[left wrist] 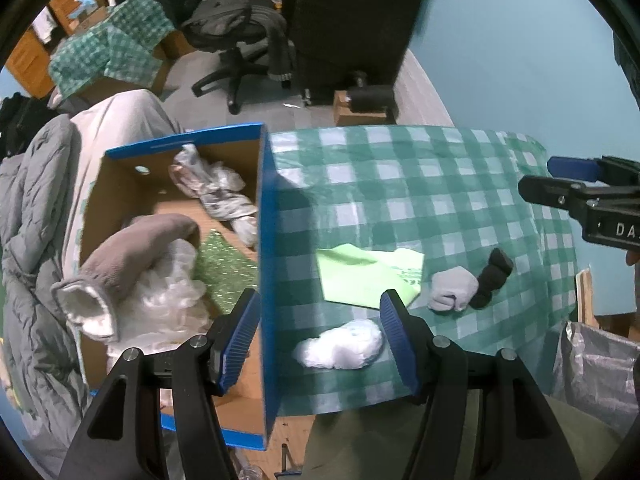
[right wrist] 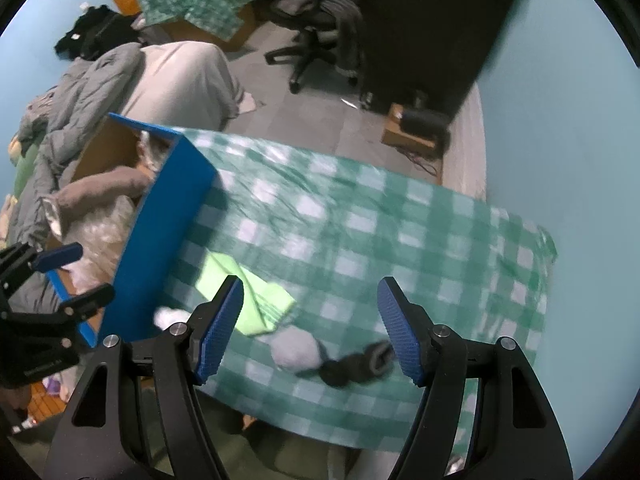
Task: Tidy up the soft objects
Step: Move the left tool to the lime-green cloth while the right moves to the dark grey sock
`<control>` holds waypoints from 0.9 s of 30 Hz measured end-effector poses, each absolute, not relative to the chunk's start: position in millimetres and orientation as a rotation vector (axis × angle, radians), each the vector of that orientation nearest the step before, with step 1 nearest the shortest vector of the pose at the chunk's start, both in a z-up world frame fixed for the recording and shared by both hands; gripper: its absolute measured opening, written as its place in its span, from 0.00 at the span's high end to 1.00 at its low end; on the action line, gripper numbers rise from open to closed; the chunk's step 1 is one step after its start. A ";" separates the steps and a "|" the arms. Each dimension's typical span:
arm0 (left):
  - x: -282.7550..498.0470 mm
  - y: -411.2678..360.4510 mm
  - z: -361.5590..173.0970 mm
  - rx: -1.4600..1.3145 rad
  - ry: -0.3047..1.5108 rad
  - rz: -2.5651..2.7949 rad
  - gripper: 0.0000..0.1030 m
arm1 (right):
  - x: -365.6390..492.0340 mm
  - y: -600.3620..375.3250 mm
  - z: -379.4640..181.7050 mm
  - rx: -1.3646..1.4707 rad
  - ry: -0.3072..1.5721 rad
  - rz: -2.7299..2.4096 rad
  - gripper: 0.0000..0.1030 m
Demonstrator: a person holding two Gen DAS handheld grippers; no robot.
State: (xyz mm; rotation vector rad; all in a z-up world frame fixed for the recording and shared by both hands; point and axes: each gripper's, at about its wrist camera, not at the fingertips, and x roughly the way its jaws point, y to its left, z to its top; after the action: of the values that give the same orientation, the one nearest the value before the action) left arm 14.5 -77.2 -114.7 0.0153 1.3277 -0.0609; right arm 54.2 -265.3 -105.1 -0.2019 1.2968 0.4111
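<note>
A blue cardboard box [left wrist: 267,248] stands at the left edge of the green checked table [left wrist: 420,184]. In it lie a grey sock [left wrist: 132,252], clear plastic bags [left wrist: 168,300] and a green sparkly piece [left wrist: 224,272]. On the cloth lie a white fluffy wad [left wrist: 340,346], a light green cloth [left wrist: 368,276], a pale rolled sock [left wrist: 454,290] and a dark rolled sock [left wrist: 494,276]. My left gripper [left wrist: 320,340] is open, straddling the box wall above the white wad. My right gripper [right wrist: 312,332] is open and empty above the pale sock [right wrist: 296,354] and dark sock [right wrist: 356,364].
A grey quilt and bedding [left wrist: 32,240] lie left of the box. An office chair [left wrist: 236,40] and a dark cabinet [left wrist: 352,20] stand behind the table. A teal wall [left wrist: 520,60] runs along the right. A silver bag [left wrist: 596,364] sits at the lower right.
</note>
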 end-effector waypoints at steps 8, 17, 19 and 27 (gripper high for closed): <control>19.1 -95.2 -133.3 0.009 1.368 -0.115 0.37 | 42.7 -302.2 -130.3 -0.150 1.359 0.333 0.32; 25.8 -106.2 -154.2 -0.015 1.410 -0.156 0.32 | 33.5 -332.0 -159.9 -0.086 1.408 0.256 0.32; 27.5 -107.9 -158.7 -0.017 1.417 -0.163 0.29 | 32.4 -337.7 -167.7 -0.072 1.418 0.240 0.32; 37.2 -117.0 -181.5 -0.019 1.455 -0.206 0.26 | 24.4 -354.1 -206.0 -0.020 1.486 0.190 0.32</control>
State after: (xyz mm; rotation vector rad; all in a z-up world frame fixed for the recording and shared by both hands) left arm 37.2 -117.0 -181.5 -0.0192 1.4547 -0.2058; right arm 24.4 -354.1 -206.0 -0.0202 1.4863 0.1905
